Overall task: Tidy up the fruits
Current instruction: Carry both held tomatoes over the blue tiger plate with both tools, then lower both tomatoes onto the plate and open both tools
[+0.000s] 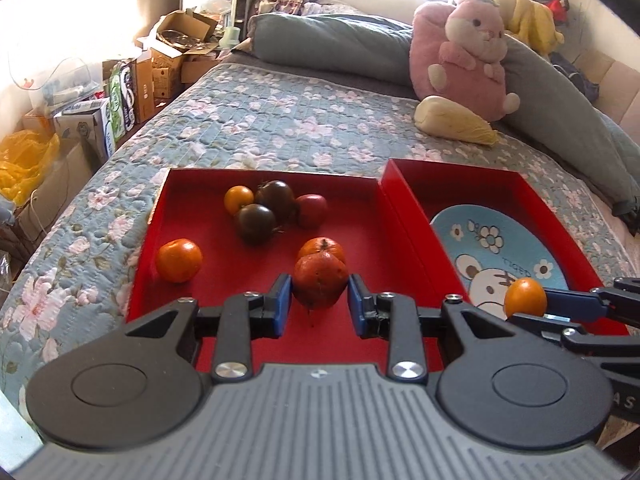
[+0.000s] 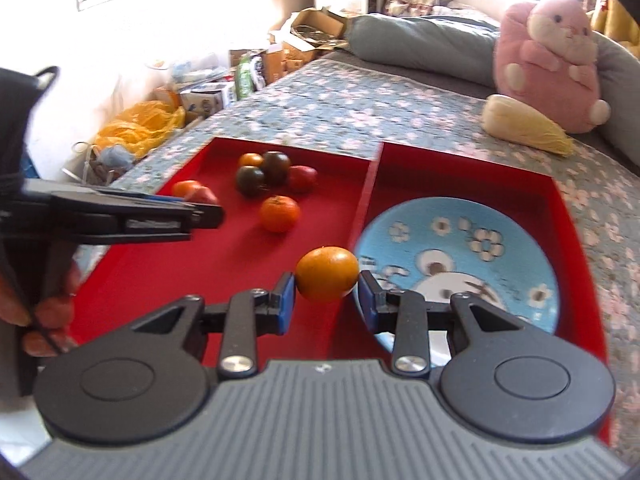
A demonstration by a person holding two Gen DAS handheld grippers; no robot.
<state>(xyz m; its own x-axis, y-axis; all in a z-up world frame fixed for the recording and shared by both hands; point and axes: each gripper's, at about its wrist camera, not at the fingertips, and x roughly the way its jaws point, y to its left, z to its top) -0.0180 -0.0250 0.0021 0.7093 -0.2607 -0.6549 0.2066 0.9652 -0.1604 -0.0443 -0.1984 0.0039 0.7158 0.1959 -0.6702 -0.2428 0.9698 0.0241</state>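
Observation:
My left gripper [image 1: 319, 300] is shut on a reddish-orange fruit [image 1: 320, 282], held just above the left red tray [image 1: 360, 220]. Loose in that tray lie a mandarin [image 1: 179, 260], another mandarin [image 1: 321, 249] behind the held fruit, two dark tomatoes [image 1: 256, 222], a yellow tomato [image 1: 239, 199] and a red one [image 1: 311, 210]. My right gripper [image 2: 327, 296] is shut on a small orange fruit [image 2: 327, 279], above the divide between the trays, beside the blue plate [image 2: 460, 248] in the right red tray [image 2: 460, 168]. The left gripper [image 2: 208, 208] shows side-on there.
The trays sit on a flowered quilt [image 1: 280, 120]. A napa cabbage [image 1: 452, 120], a pink plush rabbit [image 1: 464, 56] and grey pillows [image 1: 332, 44] lie behind them. Cardboard boxes [image 1: 168, 60] and a yellow bag [image 1: 24, 164] crowd the floor left of the bed. A hand [image 2: 48, 312] grips the left tool.

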